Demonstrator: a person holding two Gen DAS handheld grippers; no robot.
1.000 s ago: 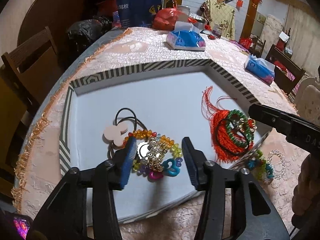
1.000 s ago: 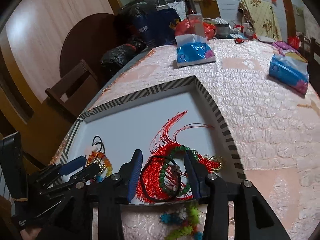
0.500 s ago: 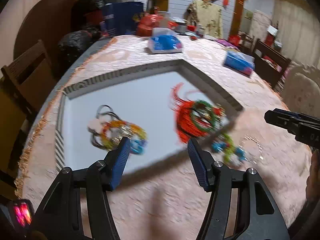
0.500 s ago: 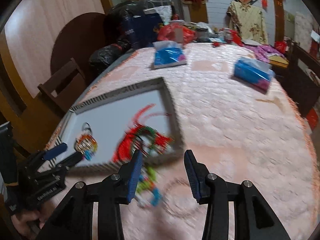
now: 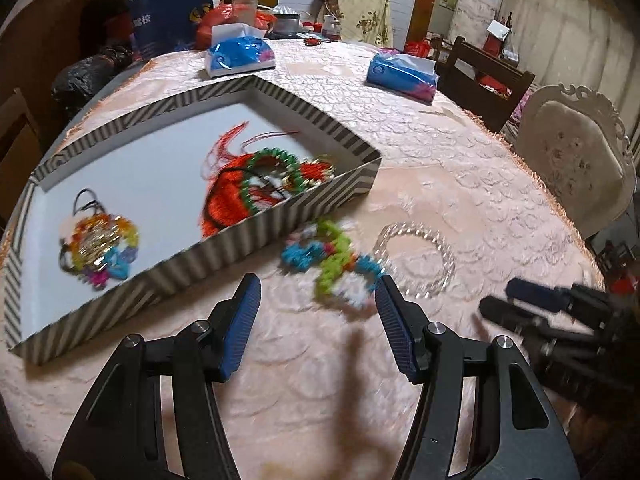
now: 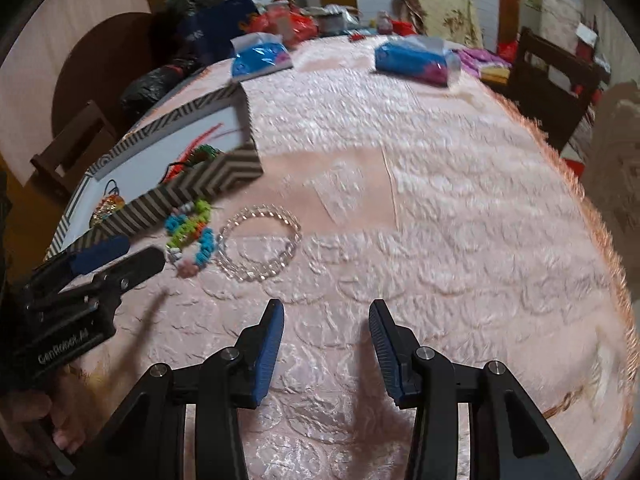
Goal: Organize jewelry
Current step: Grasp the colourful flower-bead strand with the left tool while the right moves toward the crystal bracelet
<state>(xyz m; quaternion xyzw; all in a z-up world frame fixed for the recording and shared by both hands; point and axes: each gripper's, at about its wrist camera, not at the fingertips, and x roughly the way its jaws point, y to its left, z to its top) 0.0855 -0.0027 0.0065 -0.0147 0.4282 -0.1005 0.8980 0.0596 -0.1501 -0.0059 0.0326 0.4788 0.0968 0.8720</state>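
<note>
Both claws empty above the worktop (image 5: 460, 152).
Left claw (image 5: 316, 324) and right claw (image 6: 326, 338) gape, holding nothing; two bracelets (image 5: 332, 260) lie beside the tray (image 5: 280, 224), others inside.

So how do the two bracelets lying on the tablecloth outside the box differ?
The colourful bracelet is made of chunky blue, green and white pieces, while the clear bead bracelet is see-through. The colourful bracelet lies bunched and twisted; the clear bead bracelet lies in an open ring. The colourful bracelet sits closer to the striped box than the clear one. Both lie on the tablecloth, ungripped.
</note>
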